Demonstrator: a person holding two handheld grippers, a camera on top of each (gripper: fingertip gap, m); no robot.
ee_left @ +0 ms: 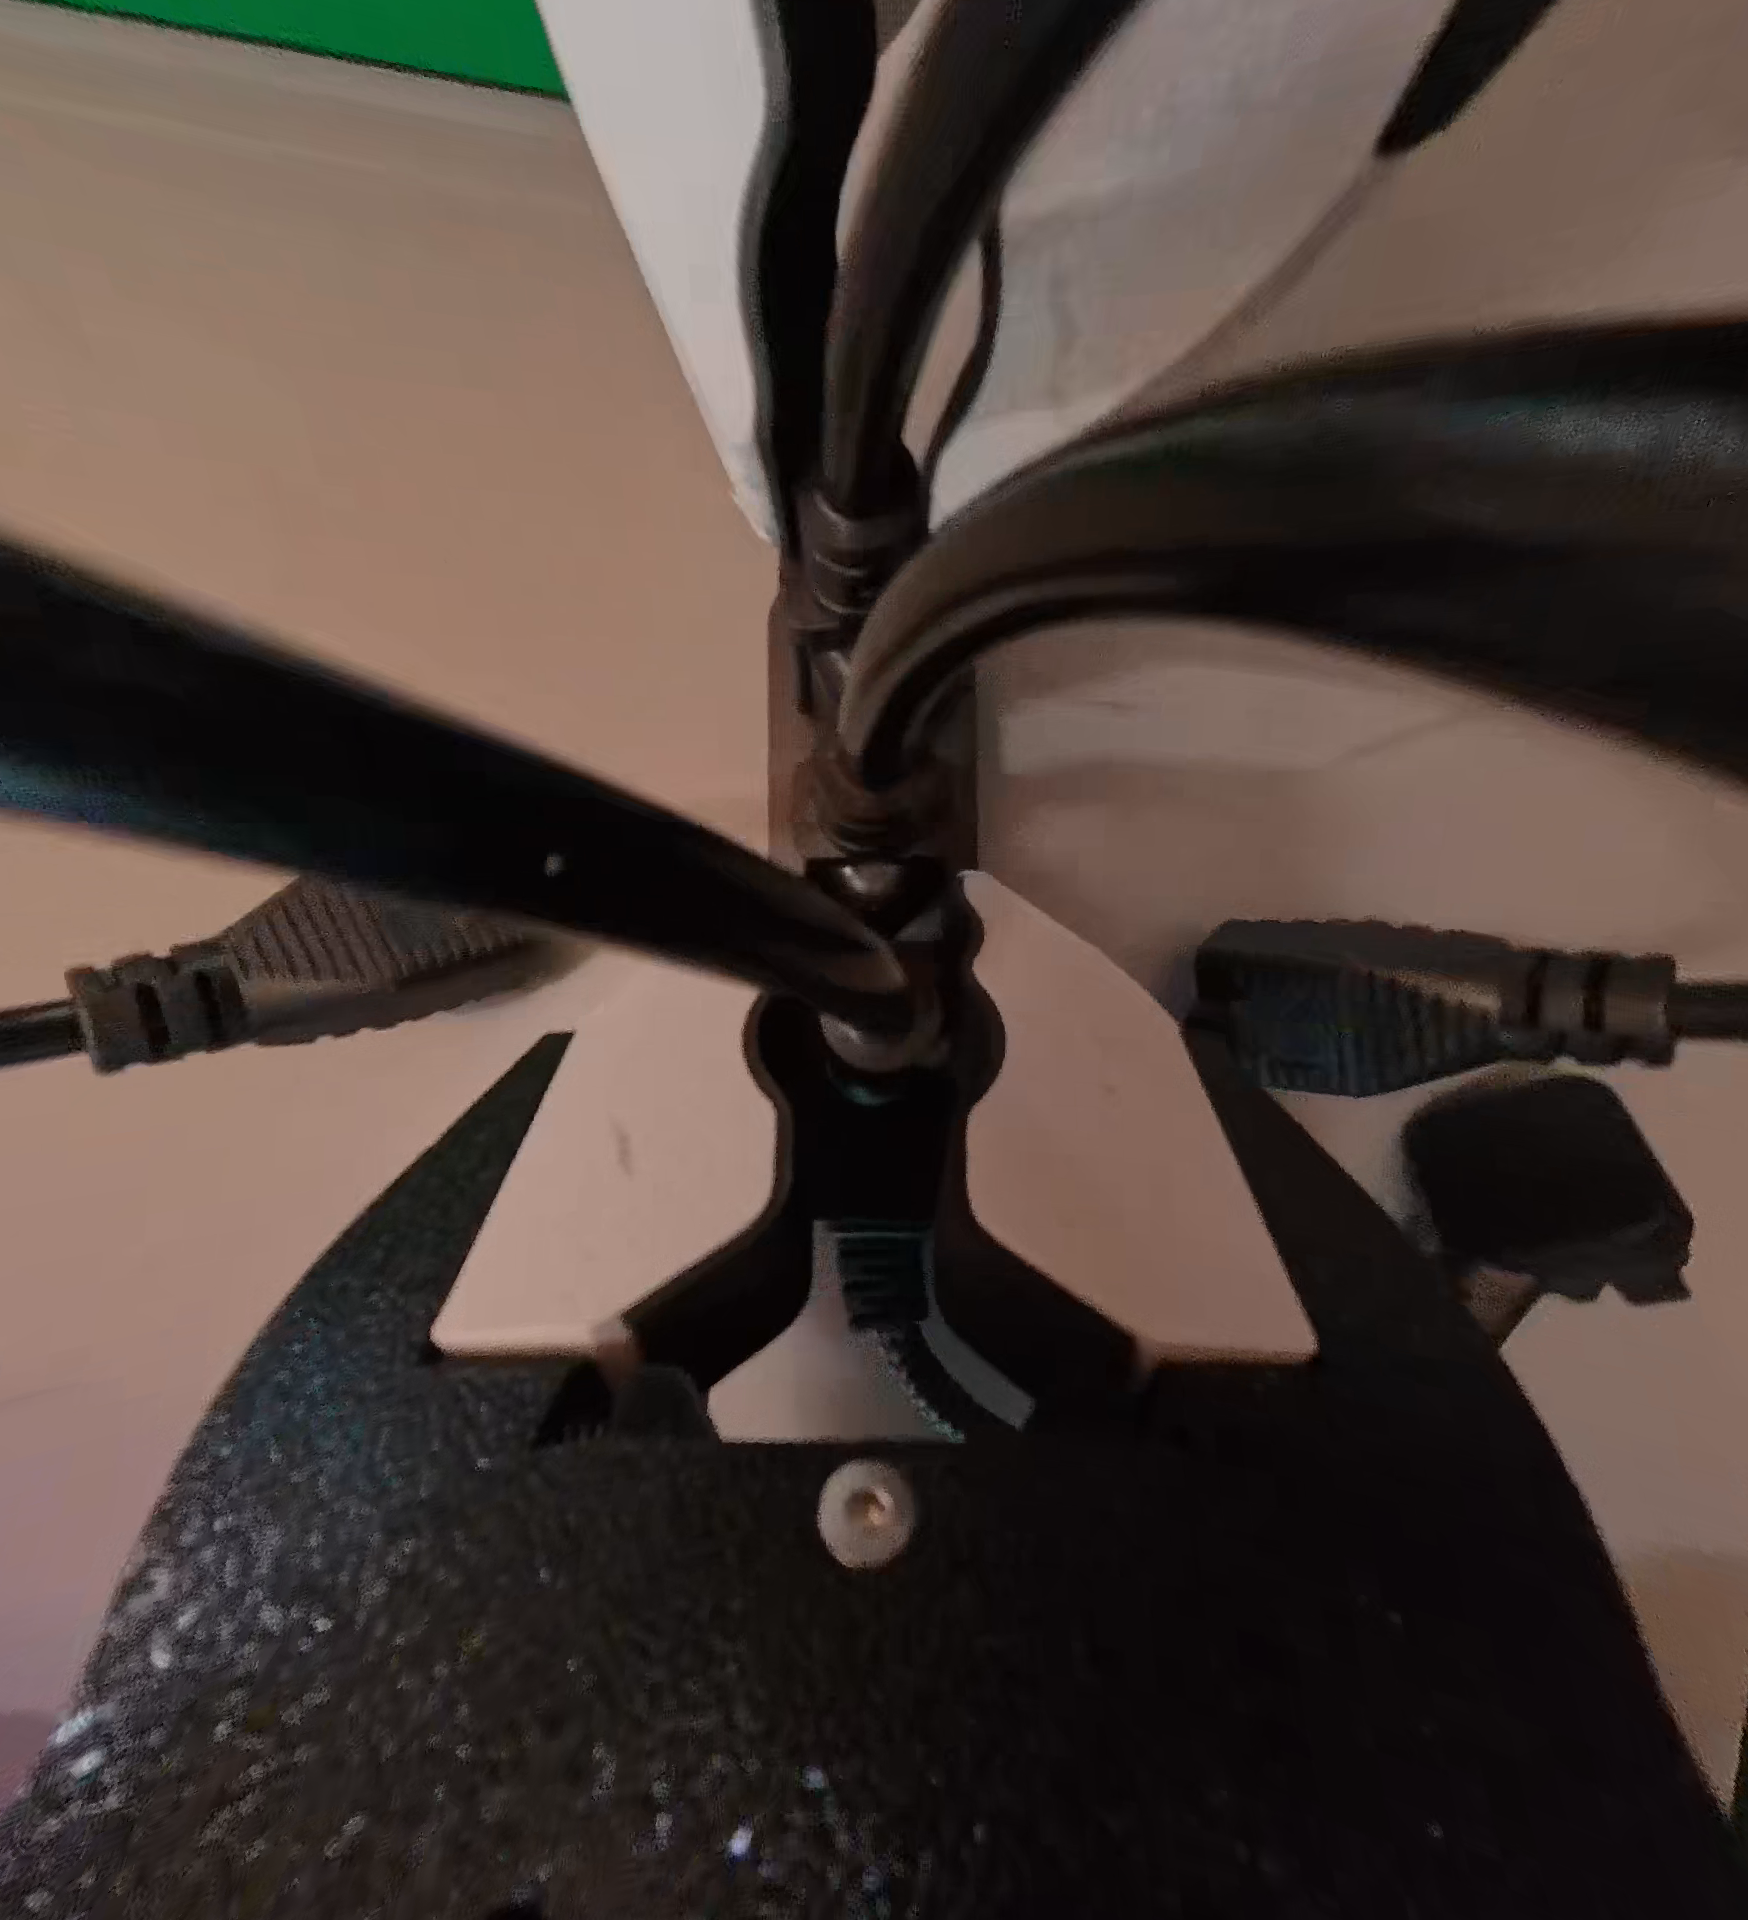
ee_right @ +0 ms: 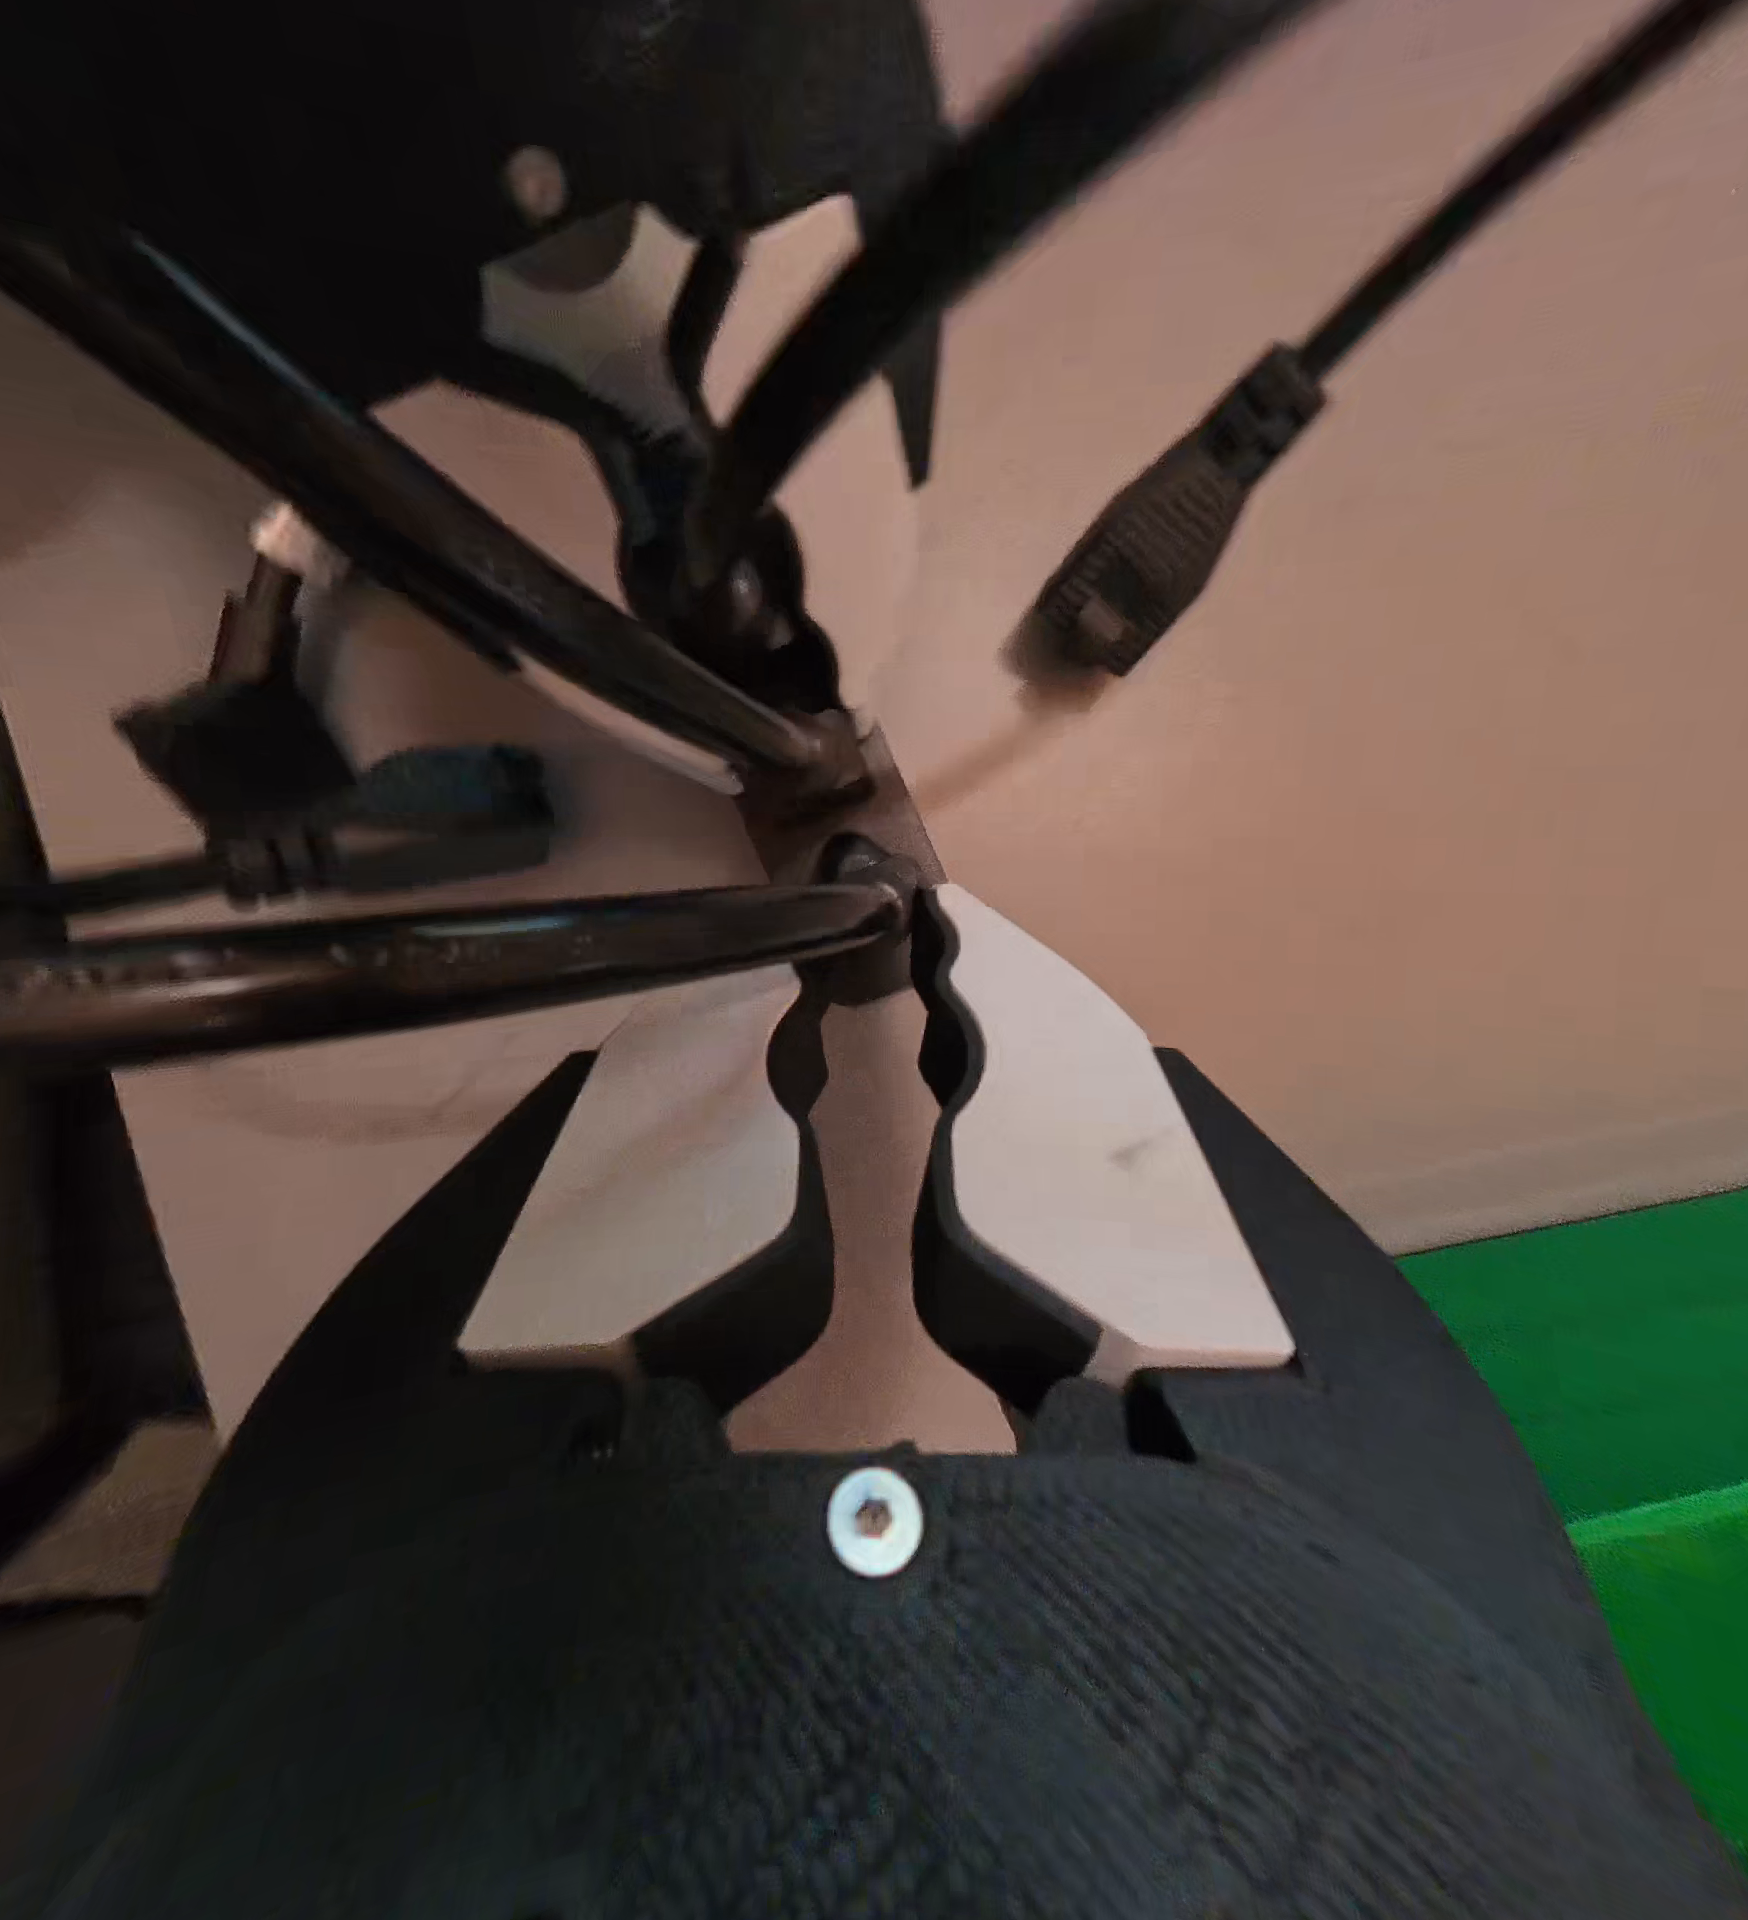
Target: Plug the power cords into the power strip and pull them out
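Note:
In the left wrist view the white power strip (ee_left: 683, 312) runs from the centre to the top edge, with several black plugs in a row on it. My left gripper (ee_left: 880, 1039) is shut on the nearest black plug (ee_left: 880, 1278); its cord (ee_left: 330, 748) sweeps off to the left. In the right wrist view my right gripper (ee_right: 865, 951) is closed on another black plug (ee_right: 854, 868) on the strip's shaded face (ee_right: 885, 800); its cord (ee_right: 382, 961) runs left. The left gripper (ee_right: 704, 499) shows beyond, on its plug. Both views are blurred.
Loose black plugs lie on the pinkish table: one at the left (ee_left: 309, 966), two at the right (ee_left: 1421, 1003) (ee_left: 1545, 1184), and one at the far right in the right wrist view (ee_right: 1150, 551). Thick cords (ee_left: 1369, 540) cross over the strip. A green surface (ee_right: 1628, 1351) borders the table. Spacing between my two grippers at the tips: around 6 cm.

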